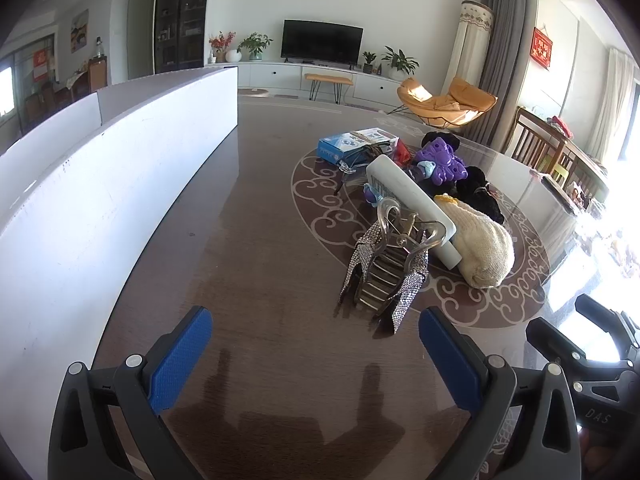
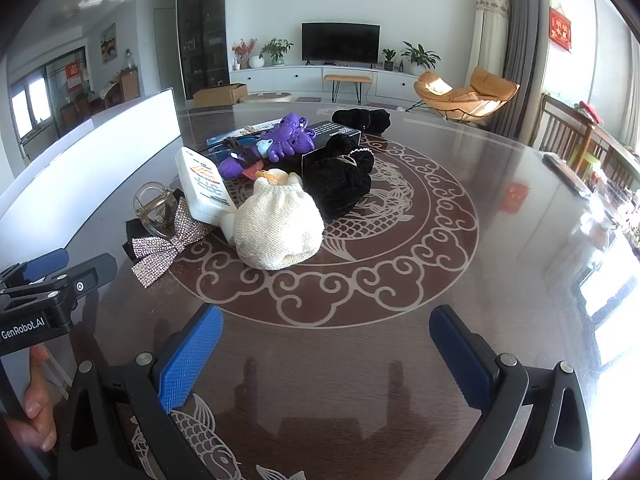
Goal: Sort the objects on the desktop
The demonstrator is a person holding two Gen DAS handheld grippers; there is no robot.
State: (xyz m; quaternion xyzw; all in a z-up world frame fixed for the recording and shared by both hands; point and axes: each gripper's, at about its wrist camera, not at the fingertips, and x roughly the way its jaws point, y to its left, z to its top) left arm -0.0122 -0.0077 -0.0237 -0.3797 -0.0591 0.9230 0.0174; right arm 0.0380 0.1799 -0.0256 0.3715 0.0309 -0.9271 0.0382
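Observation:
A pile of objects lies on the round dark table point(image 2: 500, 240). Nearest is a rhinestone bow point(image 1: 384, 276) point(image 2: 168, 244) with a clear hair claw point(image 1: 404, 224) point(image 2: 154, 208). Behind are a white tube point(image 1: 408, 200) point(image 2: 204, 188), a cream knitted pouch point(image 1: 484, 244) point(image 2: 276, 224), a purple octopus toy point(image 1: 440, 162) point(image 2: 288, 138), black fuzzy cloth point(image 1: 480, 196) point(image 2: 340, 180), a blue box point(image 1: 352, 144) and a black box point(image 2: 332, 136). My left gripper point(image 1: 316, 356) is open and empty, just short of the bow. My right gripper point(image 2: 326, 356) is open and empty, in front of the pouch.
A long white box point(image 1: 100, 200) point(image 2: 120, 136) stands along the table's left side. The right gripper's body point(image 1: 580, 348) shows at the lower right of the left wrist view; the left gripper's body point(image 2: 52, 284) shows at the left of the right wrist view. Chairs point(image 2: 568, 136) stand at the far right.

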